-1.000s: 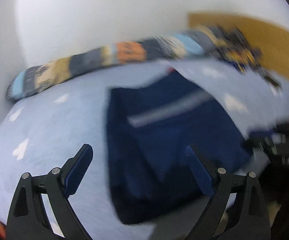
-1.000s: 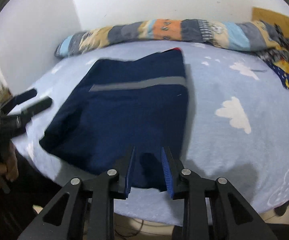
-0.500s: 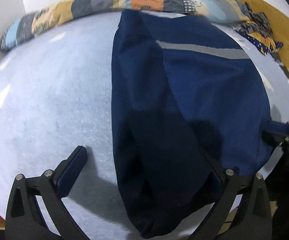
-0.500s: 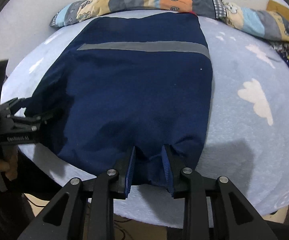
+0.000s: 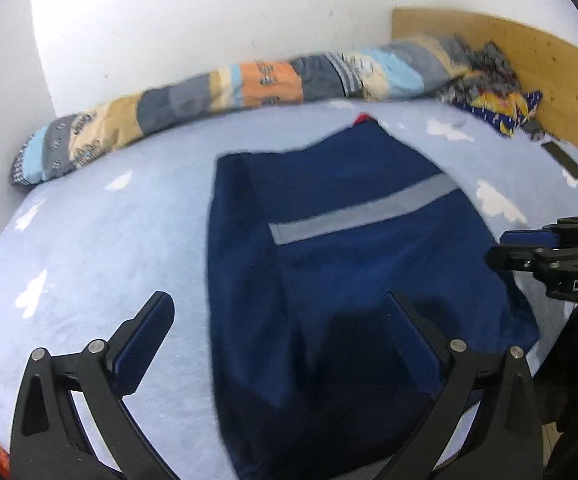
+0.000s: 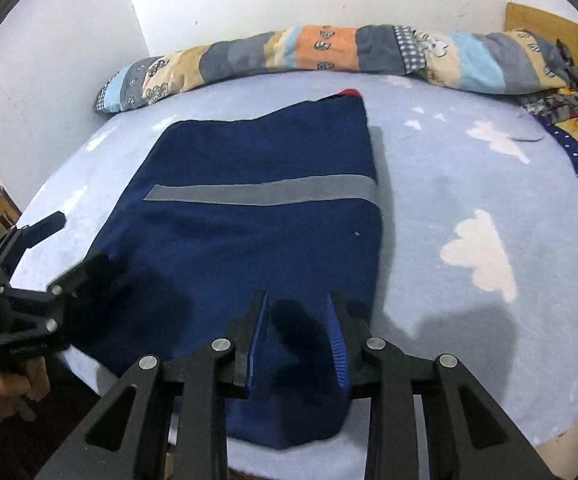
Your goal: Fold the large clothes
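Note:
A navy garment (image 6: 249,236) with a grey reflective stripe (image 6: 265,193) lies folded lengthwise on the light blue bed; it also shows in the left wrist view (image 5: 349,280). My right gripper (image 6: 297,316) is shut on the garment's near hem at its right corner, with cloth bunched between the fingers. My left gripper (image 5: 281,320) is open wide and empty, hovering over the garment's near left part. The left gripper also shows in the right wrist view (image 6: 49,248), and the right gripper in the left wrist view (image 5: 529,248).
The bed sheet (image 6: 469,184) has white cloud prints. A patchwork bolster (image 6: 329,52) runs along the white wall at the back. Crumpled patterned cloth (image 6: 569,120) lies at the back right by a wooden headboard (image 5: 529,60). The bed's near edge is just under the grippers.
The left gripper has pulled back and risen from low over the garment. The right gripper keeps its hold on the hem, and the garment now looks farther away.

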### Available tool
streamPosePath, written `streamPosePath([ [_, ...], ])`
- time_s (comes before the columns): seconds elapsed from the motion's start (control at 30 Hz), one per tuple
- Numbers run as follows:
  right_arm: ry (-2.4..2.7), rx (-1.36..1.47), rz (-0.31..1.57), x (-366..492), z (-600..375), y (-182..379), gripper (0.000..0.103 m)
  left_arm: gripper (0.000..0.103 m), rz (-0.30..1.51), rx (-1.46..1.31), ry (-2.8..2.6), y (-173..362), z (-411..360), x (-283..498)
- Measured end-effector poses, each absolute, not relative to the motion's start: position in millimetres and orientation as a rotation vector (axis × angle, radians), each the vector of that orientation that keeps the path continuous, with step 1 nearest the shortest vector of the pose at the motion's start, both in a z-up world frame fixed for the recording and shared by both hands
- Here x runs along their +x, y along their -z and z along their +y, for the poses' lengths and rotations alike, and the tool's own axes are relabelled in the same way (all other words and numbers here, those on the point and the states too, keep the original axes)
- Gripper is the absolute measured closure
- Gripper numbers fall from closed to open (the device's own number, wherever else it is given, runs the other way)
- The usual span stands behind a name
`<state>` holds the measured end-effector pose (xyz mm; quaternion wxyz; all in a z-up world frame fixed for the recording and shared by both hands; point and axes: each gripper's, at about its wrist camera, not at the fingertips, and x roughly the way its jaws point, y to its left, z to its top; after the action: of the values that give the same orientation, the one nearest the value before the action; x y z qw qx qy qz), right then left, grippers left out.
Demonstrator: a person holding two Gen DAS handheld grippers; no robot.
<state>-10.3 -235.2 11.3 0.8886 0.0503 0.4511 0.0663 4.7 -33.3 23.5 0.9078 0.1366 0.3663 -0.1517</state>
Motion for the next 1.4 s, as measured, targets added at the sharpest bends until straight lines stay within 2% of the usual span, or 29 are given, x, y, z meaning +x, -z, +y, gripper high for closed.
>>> streamPosePath([
  [0.13,-0.159,0.114,1.046,7,-234,12,0.071,0.0,0.956,0.273,0.237,19,-29,34],
  [0.2,-0.171,0.118,1.064,10,-235,13,0.071,0.0,0.977,0.217,0.242,16,-21,39],
  [0.3,-0.186,0.128,1.038,8,-240,-2,0.073,0.0,0.909,0.22,0.236,-8,-19,34],
  [0.4,-0.228,0.161,0.897,13,-248,-39,0.072,0.0,0.824,0.176,0.268,-39,-20,35],
  [0.5,-0.202,0.123,0.861,45,-253,-57,0.071,0.0,0.799,0.226,0.283,-50,-34,61],
  [0.63,-0.187,0.151,0.87,94,-258,-55,0.07,0.0,0.826,0.257,0.279,-38,-49,108],
  [0.83,-0.189,0.202,0.971,160,-261,-15,0.072,0.0,0.964,0.264,0.246,8,-51,168],
  [0.87,-0.188,0.221,1.008,169,-261,-4,0.074,0.0,0.988,0.248,0.236,12,-50,173],
  [1.0,-0.165,0.204,1.096,183,-255,18,0.072,0.0,1.074,0.103,0.273,23,-35,188],
  [1.2,-0.149,0.145,1.104,183,-246,16,0.07,0.0,1.047,0.116,0.27,23,-39,187],
  [1.4,-0.186,0.113,1.045,170,-243,-15,0.069,0.0,0.984,0.169,0.296,2,-46,179],
])
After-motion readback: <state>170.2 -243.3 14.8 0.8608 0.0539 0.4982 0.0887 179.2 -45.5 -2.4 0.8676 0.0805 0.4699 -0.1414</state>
